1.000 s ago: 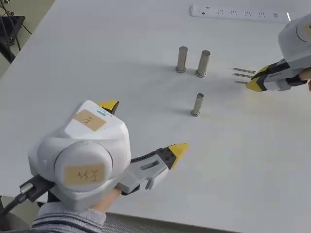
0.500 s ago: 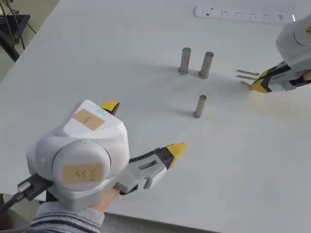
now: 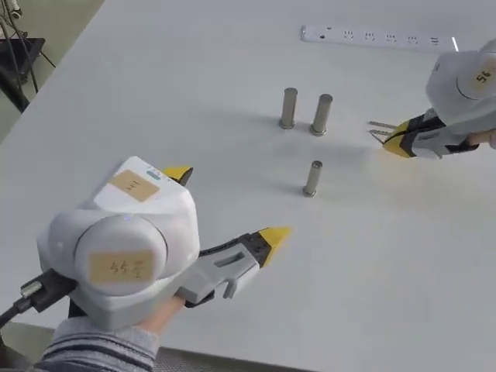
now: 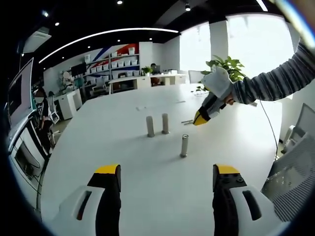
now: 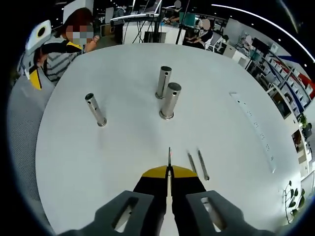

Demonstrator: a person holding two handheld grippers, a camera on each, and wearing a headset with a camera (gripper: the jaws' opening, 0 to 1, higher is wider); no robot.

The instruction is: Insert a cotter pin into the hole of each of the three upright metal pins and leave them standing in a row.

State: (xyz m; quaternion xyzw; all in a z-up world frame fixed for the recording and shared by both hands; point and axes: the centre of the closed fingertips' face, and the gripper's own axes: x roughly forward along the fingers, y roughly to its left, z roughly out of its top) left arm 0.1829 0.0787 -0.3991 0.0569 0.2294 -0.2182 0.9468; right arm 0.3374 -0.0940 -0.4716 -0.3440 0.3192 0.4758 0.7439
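Observation:
Three upright metal pins stand on the white table: two side by side (image 3: pixel 288 108) (image 3: pixel 322 115) and one nearer (image 3: pixel 312 178). From the right gripper view they are the far pair (image 5: pixel 163 82) (image 5: pixel 170 101) and a lone pin (image 5: pixel 95 109) at left. My right gripper (image 3: pixel 397 140) is low at the table's right, its jaws shut on a thin cotter pin (image 5: pixel 169 160) that sticks out forward. Two more cotter pins (image 5: pixel 197 163) lie just right of it. My left gripper (image 3: pixel 226 204) hovers open and holds nothing at the near left, well short of the pins (image 4: pixel 184 145).
A white power strip (image 3: pixel 372 36) lies along the far edge of the table. The table's near edge (image 3: pixel 310 363) runs just below my left gripper. Office desks and seated people show beyond the table in the right gripper view.
The right gripper has dropped slightly onto the loose cotter pins; fewer lie free beside its tips. The left gripper has stayed put; the head camera shifted a little.

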